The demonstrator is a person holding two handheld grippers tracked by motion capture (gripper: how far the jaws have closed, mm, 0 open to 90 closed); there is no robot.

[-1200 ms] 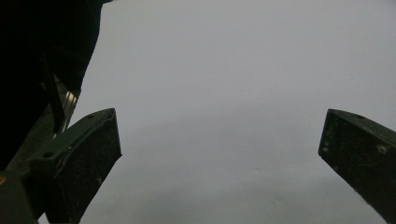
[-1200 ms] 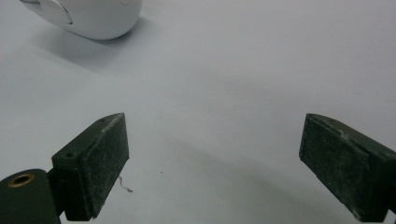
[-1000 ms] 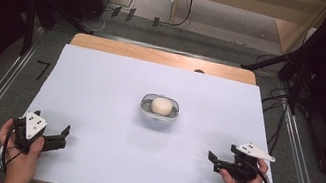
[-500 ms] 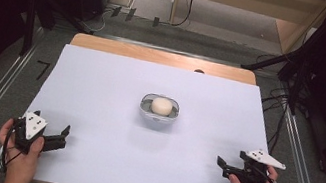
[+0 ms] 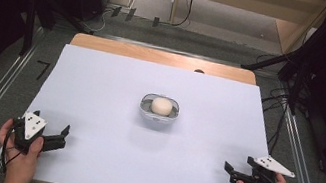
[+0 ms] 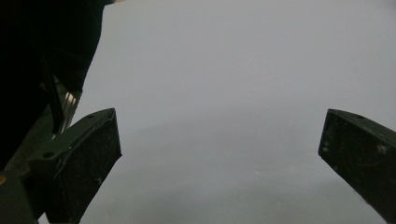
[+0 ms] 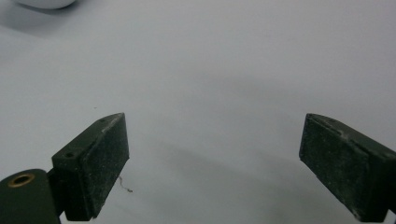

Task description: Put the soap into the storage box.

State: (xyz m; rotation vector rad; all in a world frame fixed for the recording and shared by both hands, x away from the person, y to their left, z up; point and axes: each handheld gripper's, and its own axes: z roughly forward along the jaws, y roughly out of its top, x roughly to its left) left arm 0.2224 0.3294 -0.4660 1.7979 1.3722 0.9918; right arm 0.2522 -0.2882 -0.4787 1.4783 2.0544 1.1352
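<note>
Now | right gripper (image 5: 238, 169) sits lower-right than earlier, fingers wide | left gripper (image 5: 58, 135) unmoved, fingers wide | pale round ball (image 5: 161, 105) in small clear bowl (image 5: 145, 109) mid white worktop (image 5: 100, 90), well apart, path unobstructed

Table (image 5: 108, 45): wooden top, its bare edge showing as a strip along the upper middle of the high view. White sheet (image 5: 96, 110): lying flat over nearly the whole top, reaching toward the lower frame edge. Small bowl (image 5: 159, 112): sitting at frame centre on the sheet, holding a pale round ball (image 5: 161, 105).
</note>
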